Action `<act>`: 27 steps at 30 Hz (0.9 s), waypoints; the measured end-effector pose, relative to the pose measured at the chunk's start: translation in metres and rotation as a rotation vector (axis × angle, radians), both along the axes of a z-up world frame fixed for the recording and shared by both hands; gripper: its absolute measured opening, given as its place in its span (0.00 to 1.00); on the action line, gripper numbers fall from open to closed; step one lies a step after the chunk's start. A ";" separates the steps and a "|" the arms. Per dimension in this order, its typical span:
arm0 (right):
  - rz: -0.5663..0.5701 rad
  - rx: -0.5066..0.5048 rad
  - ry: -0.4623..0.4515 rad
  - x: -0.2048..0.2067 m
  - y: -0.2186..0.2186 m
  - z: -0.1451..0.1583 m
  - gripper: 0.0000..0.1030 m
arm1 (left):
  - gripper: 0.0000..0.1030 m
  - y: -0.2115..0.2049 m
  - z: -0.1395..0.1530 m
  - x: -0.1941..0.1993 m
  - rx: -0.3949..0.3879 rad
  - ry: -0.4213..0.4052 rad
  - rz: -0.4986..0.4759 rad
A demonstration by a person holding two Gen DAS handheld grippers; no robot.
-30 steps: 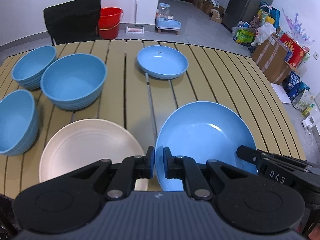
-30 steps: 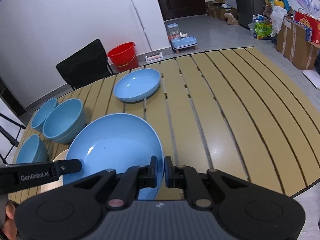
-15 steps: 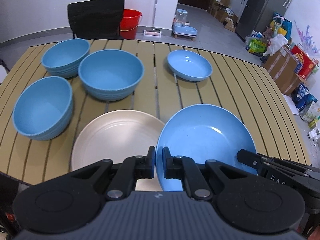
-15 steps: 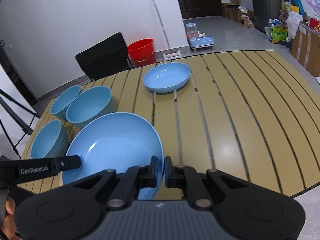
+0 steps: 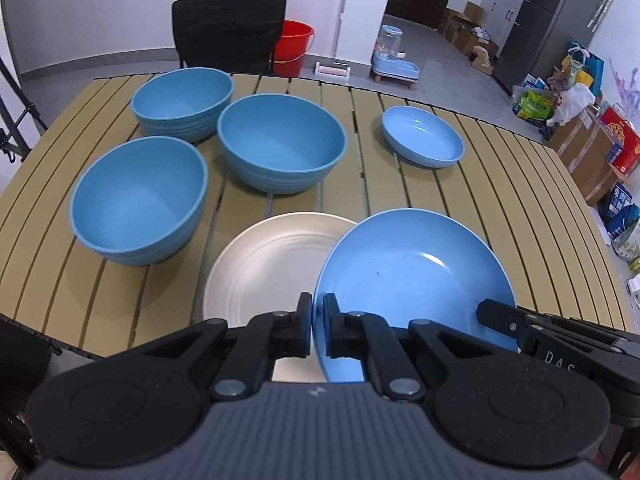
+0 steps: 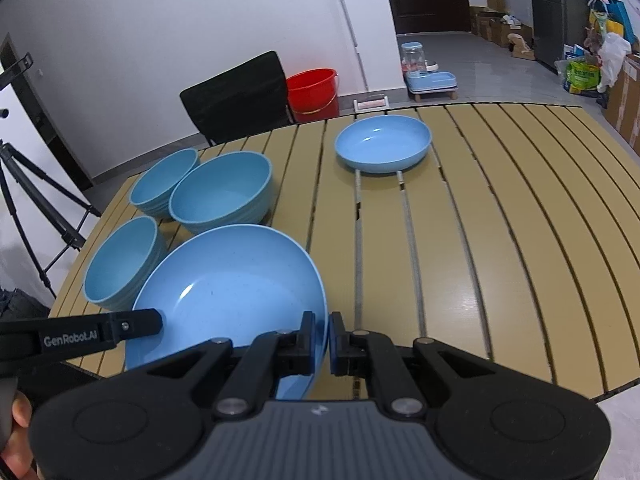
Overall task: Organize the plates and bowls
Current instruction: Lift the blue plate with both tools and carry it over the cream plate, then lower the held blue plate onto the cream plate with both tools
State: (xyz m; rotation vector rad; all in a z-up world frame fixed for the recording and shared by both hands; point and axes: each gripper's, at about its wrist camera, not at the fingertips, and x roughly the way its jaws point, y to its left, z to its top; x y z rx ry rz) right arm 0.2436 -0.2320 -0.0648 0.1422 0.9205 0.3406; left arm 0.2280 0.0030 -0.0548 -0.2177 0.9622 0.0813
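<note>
A large blue plate is held above the slatted table between both grippers. My left gripper is shut on its left rim and my right gripper is shut on its right rim; the same large blue plate fills the lower left of the right wrist view. Under its left edge lies a cream plate. Three deep blue bowls stand at the left: near, middle and far. A small shallow blue dish sits at the far right.
The tan slatted table has bare room on its right half. Behind it stand a black chair and a red bucket. A tripod stands off the left edge; boxes and bags line the right wall.
Both grippers have carried the blue plate leftward across the table; it now overlaps the cream plate's right edge, and all three bowls have come fully into the left wrist view.
</note>
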 end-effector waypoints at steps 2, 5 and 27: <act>0.010 -0.001 0.001 0.000 0.006 -0.001 0.06 | 0.06 0.006 -0.001 -0.001 -0.003 0.002 0.010; 0.024 -0.003 0.005 0.001 0.015 -0.002 0.06 | 0.06 0.015 -0.004 -0.003 -0.006 0.005 0.023; 0.067 -0.027 0.060 0.016 0.054 -0.031 0.06 | 0.06 0.048 -0.038 0.008 -0.019 0.061 0.064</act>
